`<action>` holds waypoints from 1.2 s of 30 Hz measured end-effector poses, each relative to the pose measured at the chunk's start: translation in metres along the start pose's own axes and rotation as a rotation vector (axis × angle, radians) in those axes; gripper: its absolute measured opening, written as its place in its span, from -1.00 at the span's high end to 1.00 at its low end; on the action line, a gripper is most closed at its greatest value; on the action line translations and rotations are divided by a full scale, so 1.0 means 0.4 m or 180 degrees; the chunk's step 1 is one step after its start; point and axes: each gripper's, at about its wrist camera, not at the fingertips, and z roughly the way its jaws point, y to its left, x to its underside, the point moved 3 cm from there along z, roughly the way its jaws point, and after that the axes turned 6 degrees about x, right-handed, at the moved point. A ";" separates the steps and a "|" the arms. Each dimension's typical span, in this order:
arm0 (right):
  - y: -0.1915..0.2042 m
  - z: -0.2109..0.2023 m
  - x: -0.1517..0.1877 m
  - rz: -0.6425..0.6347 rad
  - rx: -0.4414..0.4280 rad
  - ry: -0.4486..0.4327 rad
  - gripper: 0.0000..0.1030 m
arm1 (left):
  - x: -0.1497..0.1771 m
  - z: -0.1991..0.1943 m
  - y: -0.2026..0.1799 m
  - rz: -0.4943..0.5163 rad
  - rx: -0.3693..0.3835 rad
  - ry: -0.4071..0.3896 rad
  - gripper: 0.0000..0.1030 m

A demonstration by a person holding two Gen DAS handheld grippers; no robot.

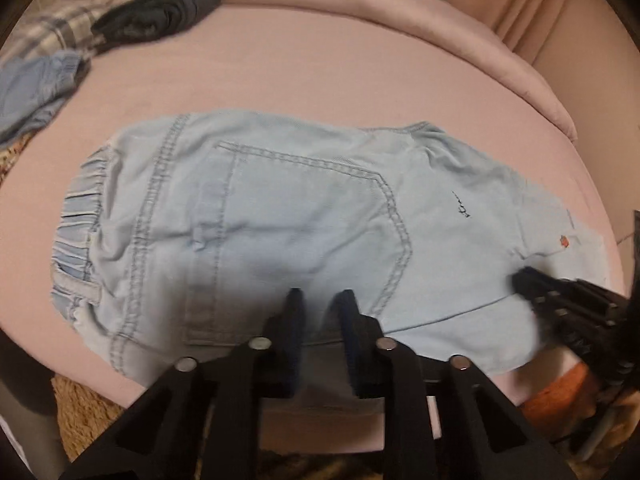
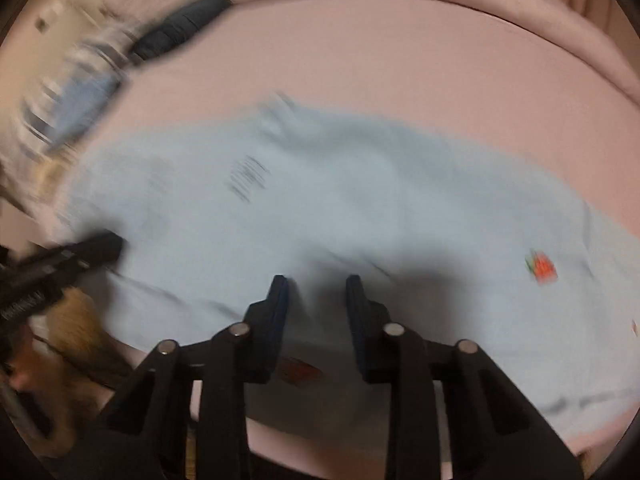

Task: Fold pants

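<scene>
Pale blue denim pants [image 1: 256,224] lie flat on the pink bed [image 1: 320,80], back side up, a stitched pocket showing and the gathered elastic waistband toward the left of the left wrist view. The left gripper [image 1: 320,300] hangs over the near edge of the pants, just below that pocket; its jaws stand a narrow gap apart with no cloth between them. The right gripper [image 2: 318,284] hovers over the near edge of the pants further along the leg, its jaws likewise slightly parted and holding nothing; a small red-orange motif [image 2: 542,266] sits on the pants to its right. Each gripper shows at the other camera's edge, over the pants. Beyond the pants, at the far left of the bed, sits a pile of other clothes [image 1: 60,52], dark, plaid and blue. The right wrist view is heavily smeared, so stitching and the pile are hard to make out, and the hem is cut off at the frame edge.
</scene>
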 end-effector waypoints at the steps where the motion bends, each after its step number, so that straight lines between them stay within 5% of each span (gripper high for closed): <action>1: -0.017 -0.008 0.012 0.0028 0.0076 -0.0031 0.84 | 0.003 -0.004 0.006 0.0000 -0.0050 0.0005 0.70; 4: -0.116 -0.037 0.051 0.0326 0.0382 0.0060 1.00 | 0.006 -0.015 0.039 -0.0021 -0.0229 0.0021 0.87; 7: -0.221 -0.059 0.092 0.0562 0.0766 0.0089 1.00 | 0.013 -0.029 0.067 -0.0145 -0.0121 0.0042 0.87; 12: -0.373 -0.117 0.137 0.1137 0.0977 0.0117 1.00 | -0.005 -0.063 0.039 -0.0161 -0.0036 0.0110 0.87; 16: -0.350 -0.187 0.108 0.1230 0.0558 -0.0123 0.80 | -0.035 -0.101 -0.055 0.0102 0.0492 -0.0039 0.87; 21: -0.198 -0.139 0.085 0.0959 -0.0214 -0.0028 0.82 | -0.014 0.005 -0.227 0.0444 0.0851 0.0277 0.87; 23: -0.145 -0.103 0.098 0.0747 -0.0279 0.0096 0.83 | 0.019 0.055 -0.260 0.0507 0.0837 0.0447 0.87; 26: -0.147 -0.063 0.126 0.0491 0.0105 0.0127 1.00 | 0.053 0.101 -0.264 0.0823 0.0475 0.0429 0.87; 28: -0.186 -0.067 0.133 0.0604 0.0086 0.0098 1.00 | 0.056 0.097 -0.256 0.0800 0.0476 0.0478 0.87; 31: -0.289 -0.093 0.180 0.0751 0.0479 0.0059 1.00 | 0.052 0.097 -0.230 0.0651 0.0526 0.0567 0.87; 36: -0.449 -0.117 0.237 0.1190 0.0727 0.0012 1.00 | 0.068 0.073 -0.212 0.0648 0.0433 0.0572 0.87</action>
